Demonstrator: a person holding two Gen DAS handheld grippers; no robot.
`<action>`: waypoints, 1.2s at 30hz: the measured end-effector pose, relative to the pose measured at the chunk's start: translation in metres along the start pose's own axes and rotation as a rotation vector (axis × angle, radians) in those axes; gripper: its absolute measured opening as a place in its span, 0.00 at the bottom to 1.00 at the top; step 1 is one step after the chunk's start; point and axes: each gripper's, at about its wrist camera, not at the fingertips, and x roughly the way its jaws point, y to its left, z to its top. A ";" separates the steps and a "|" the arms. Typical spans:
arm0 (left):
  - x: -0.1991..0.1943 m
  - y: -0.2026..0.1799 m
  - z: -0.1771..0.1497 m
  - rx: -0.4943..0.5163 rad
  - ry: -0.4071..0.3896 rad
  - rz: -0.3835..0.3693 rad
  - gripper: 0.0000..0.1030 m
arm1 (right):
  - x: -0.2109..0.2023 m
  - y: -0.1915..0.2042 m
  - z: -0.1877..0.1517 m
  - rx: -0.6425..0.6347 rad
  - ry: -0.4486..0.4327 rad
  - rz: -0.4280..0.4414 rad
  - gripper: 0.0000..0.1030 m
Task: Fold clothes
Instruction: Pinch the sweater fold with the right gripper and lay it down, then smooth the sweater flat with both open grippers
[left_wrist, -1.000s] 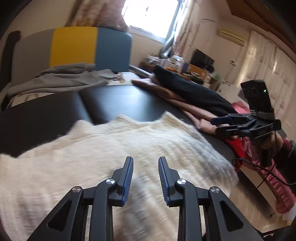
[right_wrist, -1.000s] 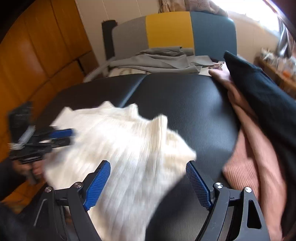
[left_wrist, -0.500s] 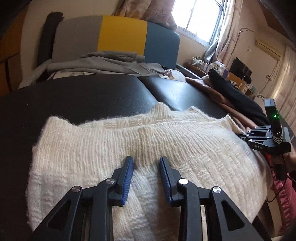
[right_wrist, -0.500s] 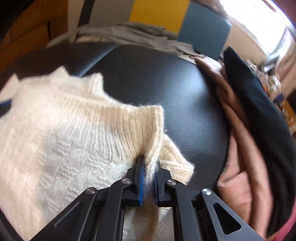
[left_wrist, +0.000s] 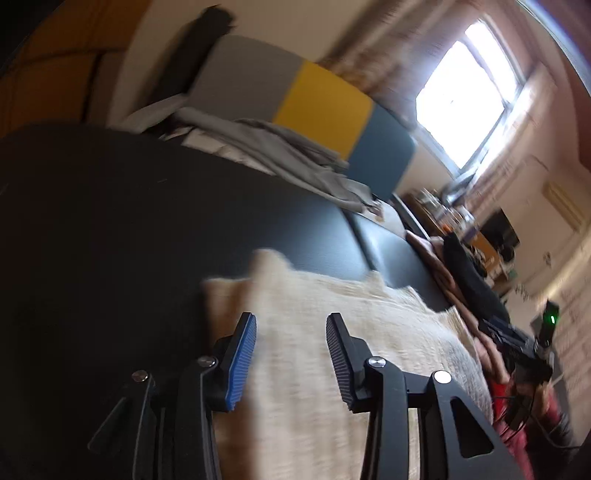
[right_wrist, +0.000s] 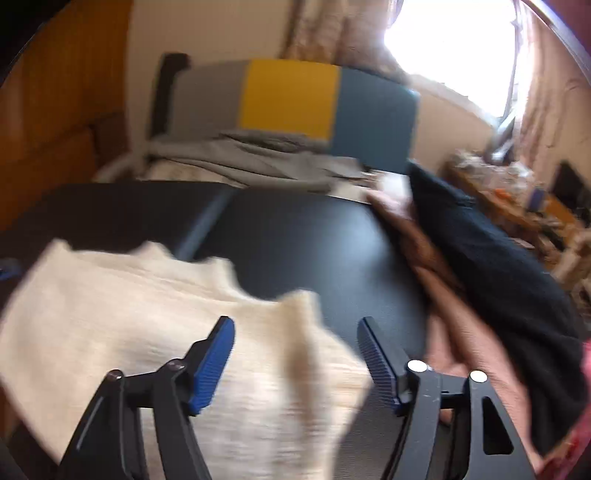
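Sweater (right_wrist: 147, 317) lies beneath both spread jaws, on black table (right_wrist: 314, 240).

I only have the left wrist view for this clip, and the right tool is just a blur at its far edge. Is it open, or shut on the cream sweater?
Observer: Open. In its own view, the right tool has its fingers wide apart and nothing is gripped.
Operator: Where is it relative to the sweater?
Observer: At the right corner of the cream sweater. One finger is over the knit and the other is over the bare black table.
Operator: Does the sweater touch the pink garment there?
Observer: No. A strip of black table shows between the sweater and the pink garment.
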 end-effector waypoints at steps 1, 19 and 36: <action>-0.002 0.016 0.002 -0.041 0.027 -0.007 0.42 | 0.003 0.008 0.001 -0.011 0.012 0.057 0.72; 0.088 0.052 0.009 -0.206 0.308 -0.268 0.48 | 0.057 0.010 -0.049 0.106 0.073 0.258 0.90; 0.075 0.050 0.046 -0.114 0.258 -0.014 0.12 | 0.048 0.032 -0.024 -0.051 0.230 0.427 0.90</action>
